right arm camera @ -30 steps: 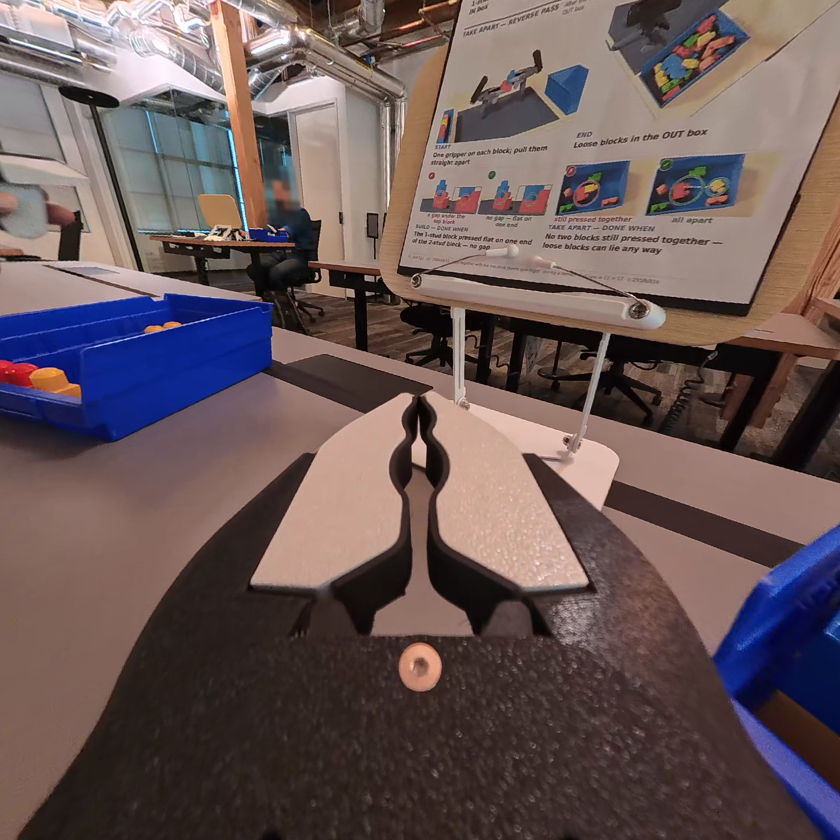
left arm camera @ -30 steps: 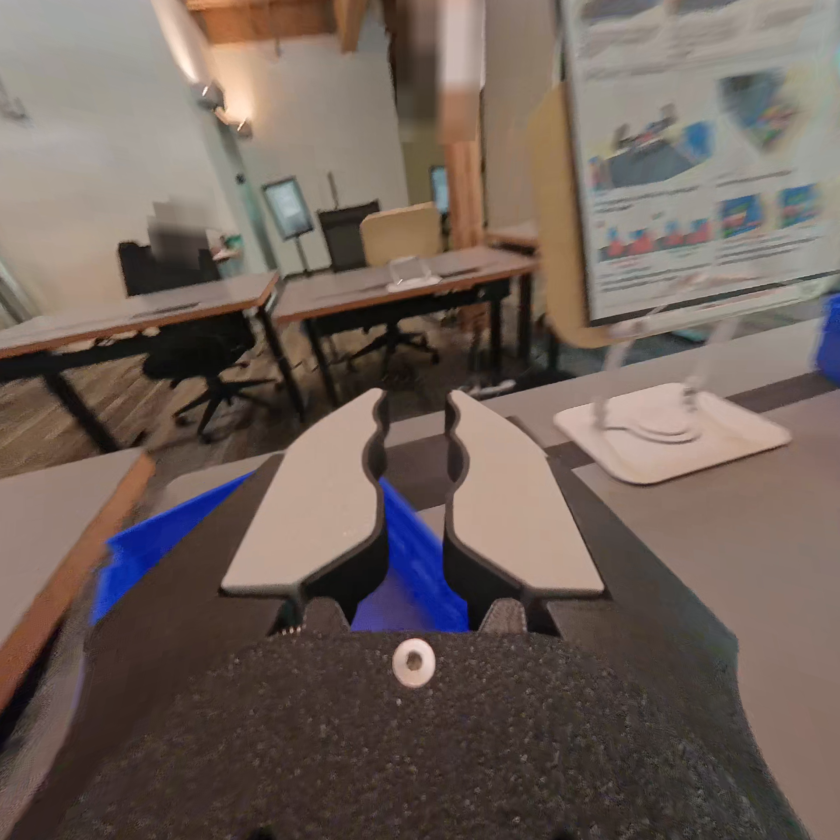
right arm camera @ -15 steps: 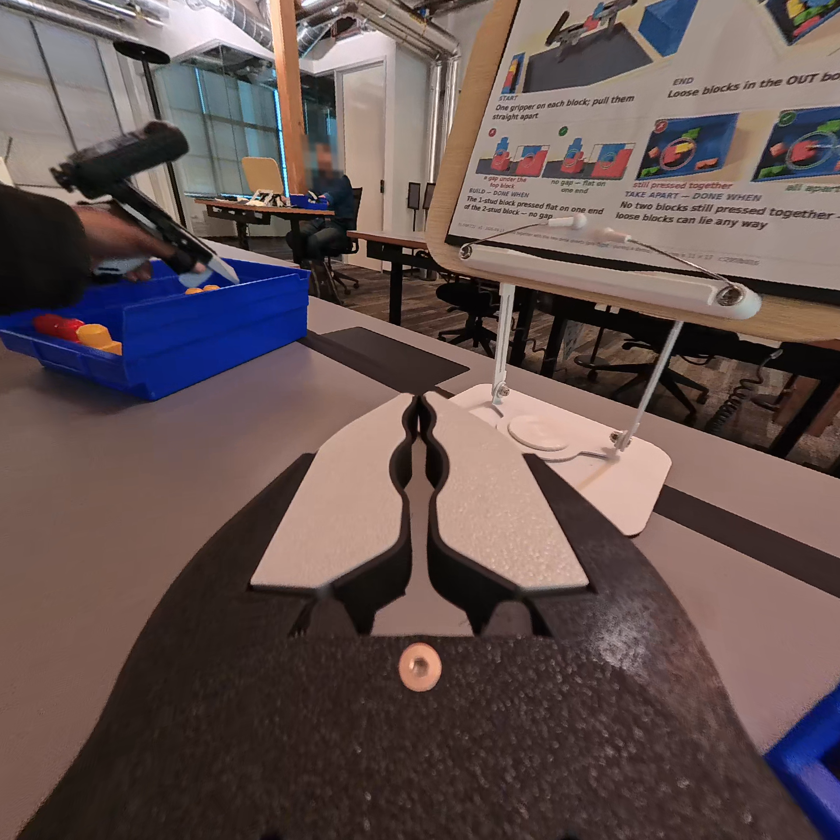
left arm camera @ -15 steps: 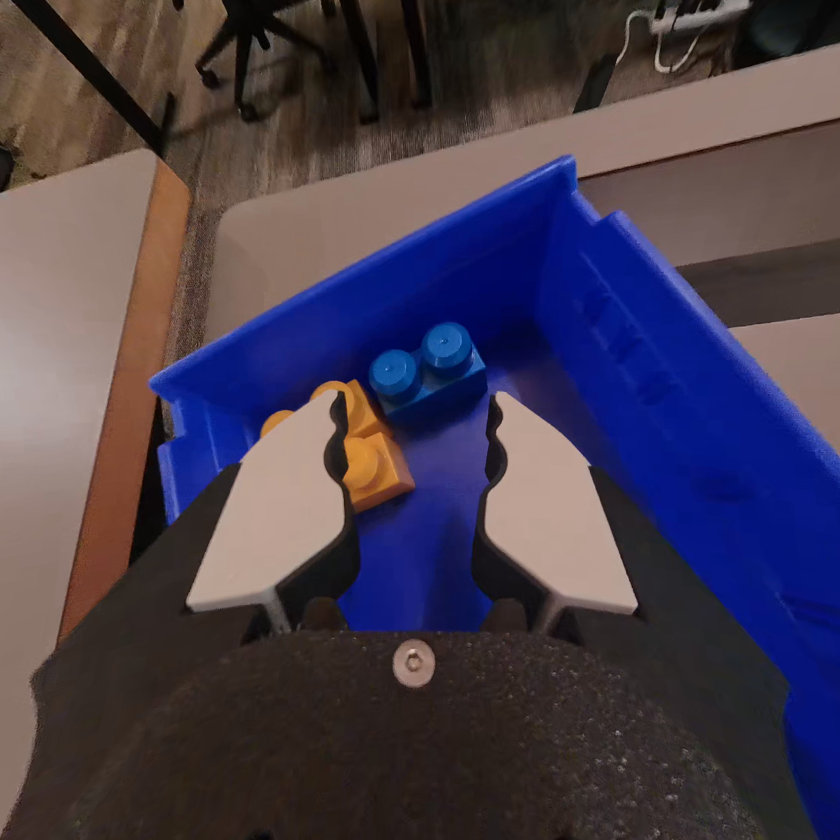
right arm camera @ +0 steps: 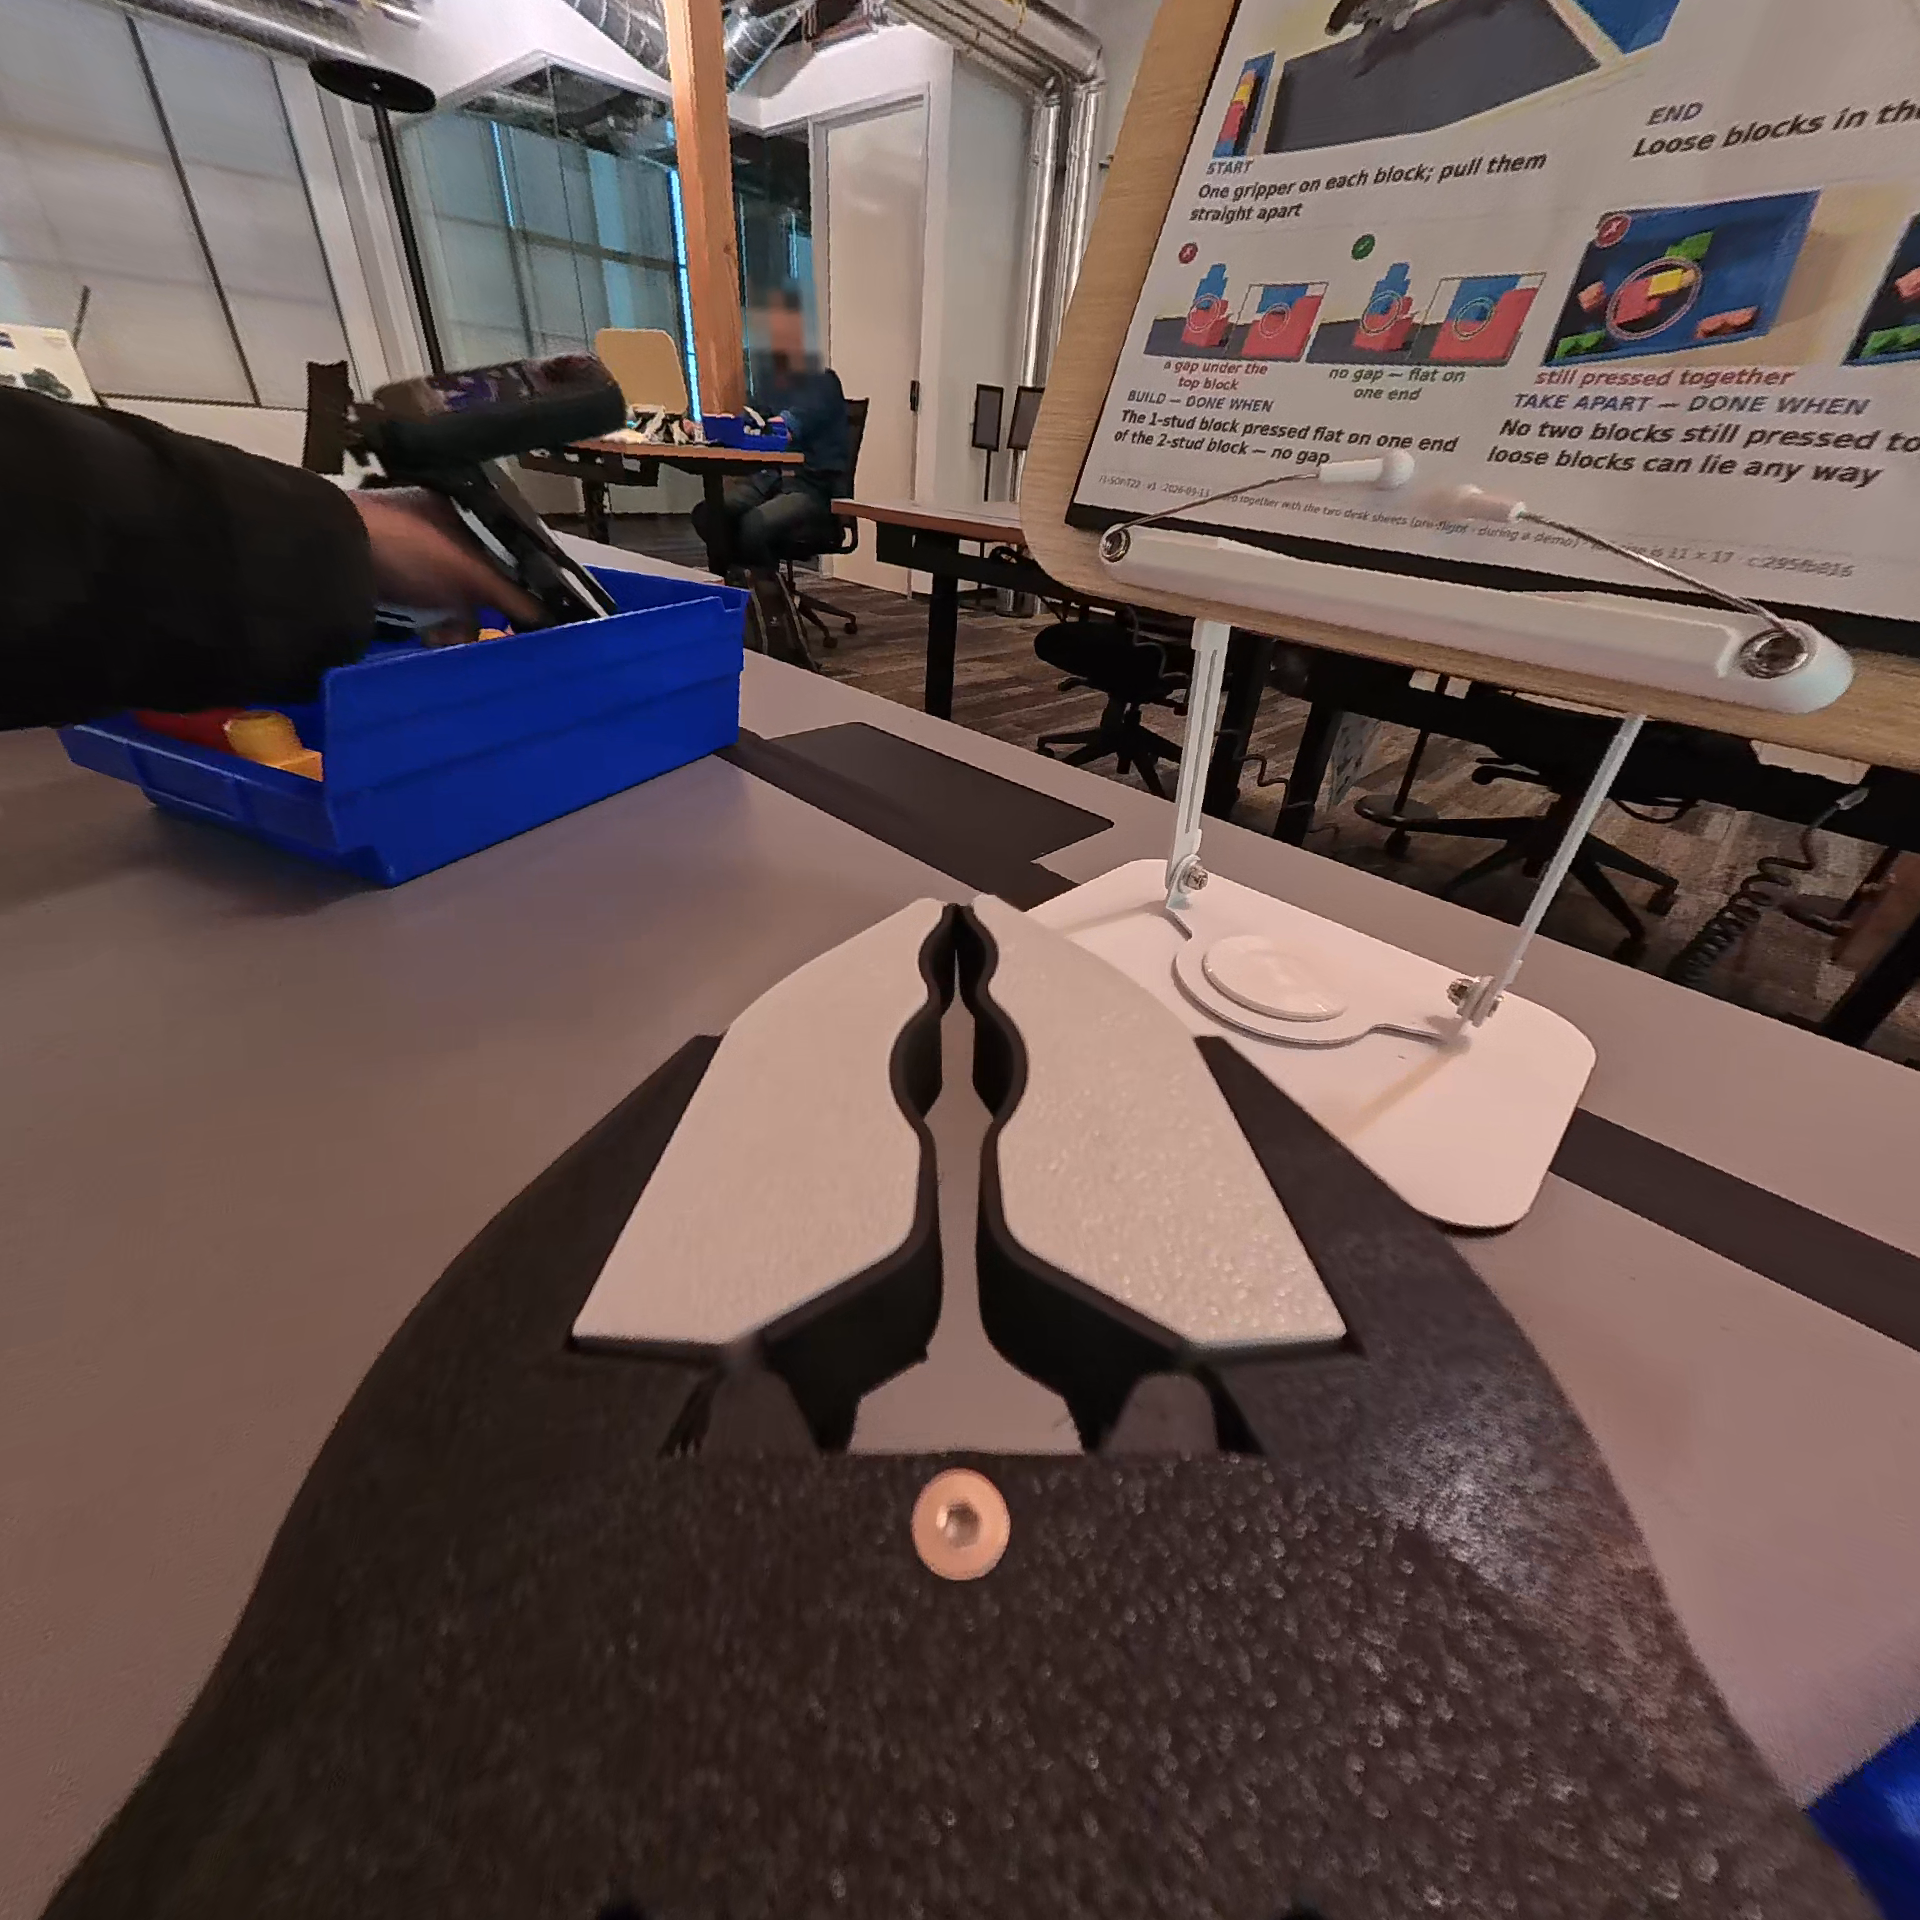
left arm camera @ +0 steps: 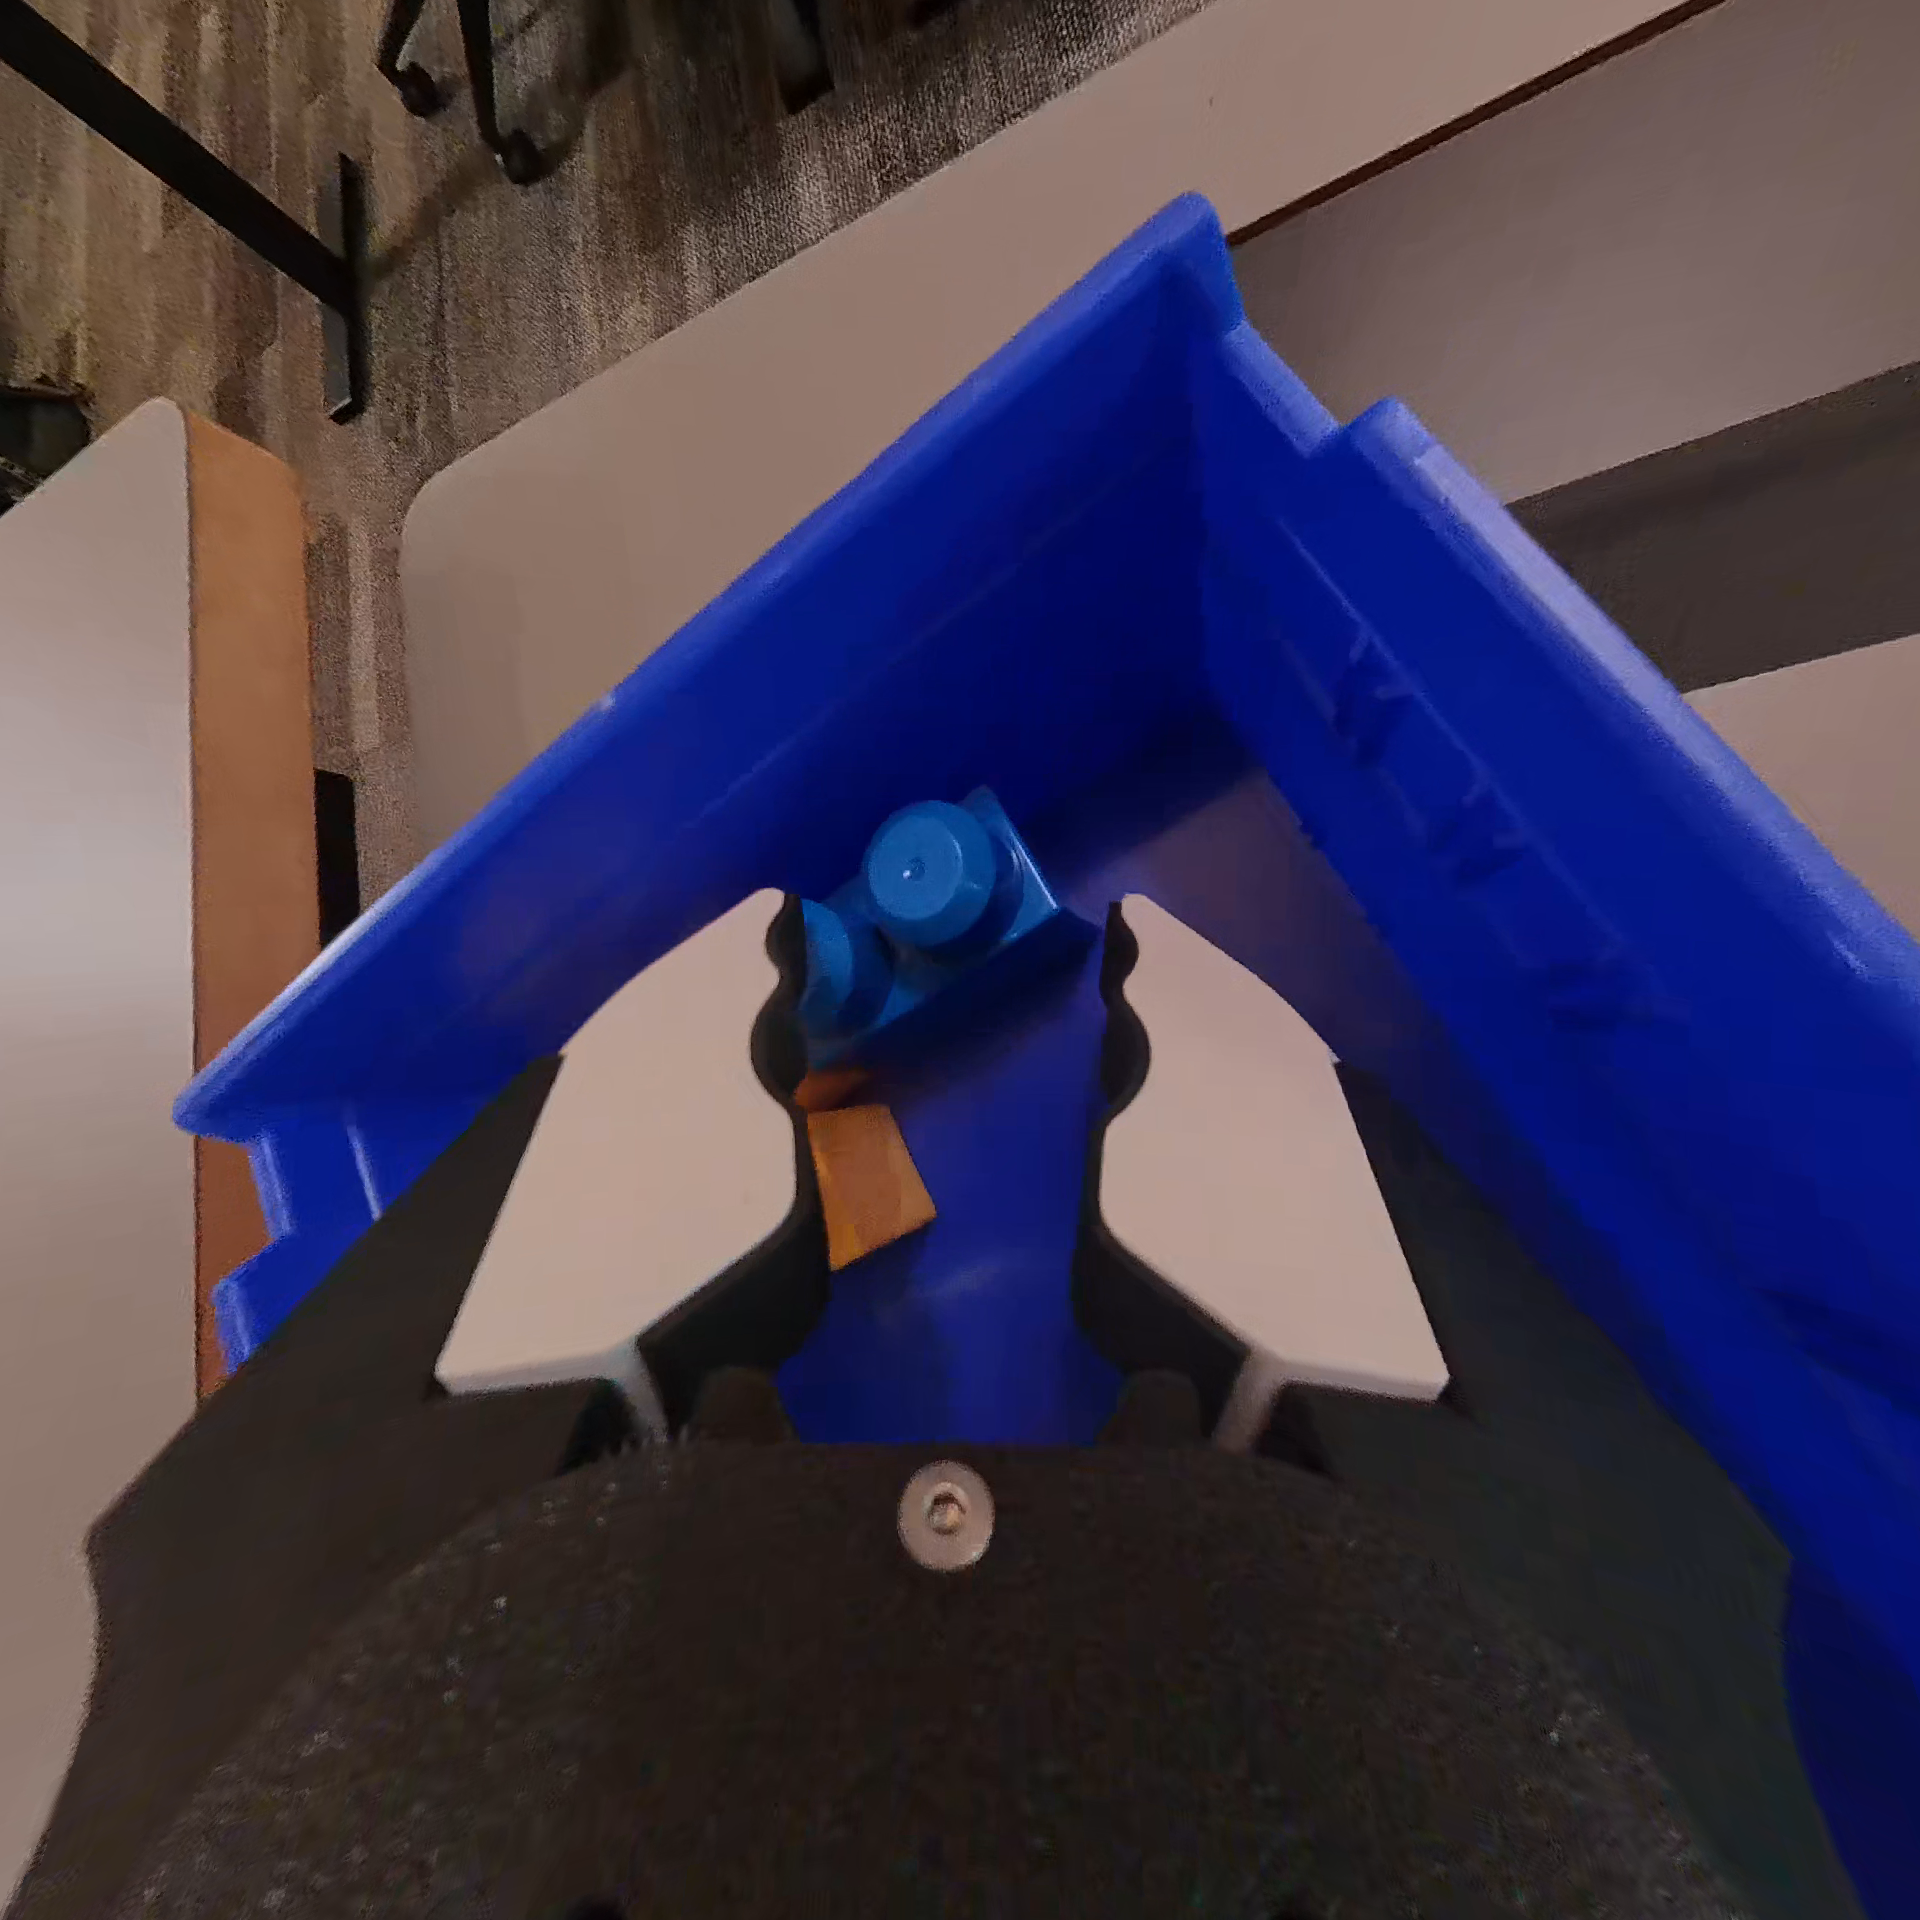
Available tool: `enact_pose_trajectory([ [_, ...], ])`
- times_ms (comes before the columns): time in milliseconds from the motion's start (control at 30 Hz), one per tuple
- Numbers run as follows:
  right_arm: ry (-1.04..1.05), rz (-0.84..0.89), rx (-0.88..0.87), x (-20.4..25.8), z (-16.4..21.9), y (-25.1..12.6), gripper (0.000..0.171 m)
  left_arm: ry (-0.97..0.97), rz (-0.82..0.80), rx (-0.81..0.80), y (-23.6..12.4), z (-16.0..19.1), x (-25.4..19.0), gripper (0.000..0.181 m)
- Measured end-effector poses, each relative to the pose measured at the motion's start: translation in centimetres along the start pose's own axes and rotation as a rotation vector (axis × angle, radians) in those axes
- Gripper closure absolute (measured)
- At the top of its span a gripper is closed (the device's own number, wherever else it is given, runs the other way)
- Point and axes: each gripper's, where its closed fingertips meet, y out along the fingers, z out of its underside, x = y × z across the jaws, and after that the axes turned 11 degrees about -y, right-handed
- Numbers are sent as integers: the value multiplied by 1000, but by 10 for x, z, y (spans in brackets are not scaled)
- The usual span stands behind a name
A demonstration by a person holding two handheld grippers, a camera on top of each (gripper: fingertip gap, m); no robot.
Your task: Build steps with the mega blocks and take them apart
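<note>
My left gripper [left arm camera: 948, 920] is open and reaches down into a blue bin [left arm camera: 1403, 748]. A blue two-stud block [left arm camera: 925, 935] lies between its fingertips, close to the left finger, near the bin's far corner. An orange block [left arm camera: 868, 1174] lies just behind it, partly hidden by the left finger. My right gripper [right arm camera: 961, 920] is shut and empty, held above the grey table [right arm camera: 312, 1039]. In the right wrist view the same bin [right arm camera: 499, 727] stands at the left, with the left gripper [right arm camera: 561, 582] and a hand in it, and red and yellow blocks [right arm camera: 260, 732] at its near end.
A white stand [right arm camera: 1371, 1049] holding an instruction sheet [right arm camera: 1507, 312] is just ahead and right of my right gripper. A black mat strip [right arm camera: 914, 800] runs across the table. Another blue bin's corner [right arm camera: 1870, 1797] shows at the lower right. Desks, chairs and a seated person are behind.
My left gripper tipped down from the room view into the bin, opened, and closed in on the blue block. My right gripper stayed shut and shifted slightly.
</note>
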Motion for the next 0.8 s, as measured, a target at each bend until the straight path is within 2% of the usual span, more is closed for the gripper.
enact_pose_trajectory([
  [300, -14, -15, 14, 3, 3, 2, 171, 11, -55, 54, 17, 3, 1, 140],
  [500, -31, -20, 20, 6, 3, 2, 171, 13, -60, 68, 13, 5, -1, 139],
  [600, -32, -19, 20, 5, 3, 1, 171, 22, -43, 30, 3, 3, -4, 149],
  [800, -43, -14, 21, 5, 2, 1, 171, 75, -1, -47, -42, -15, -11, 150],
])
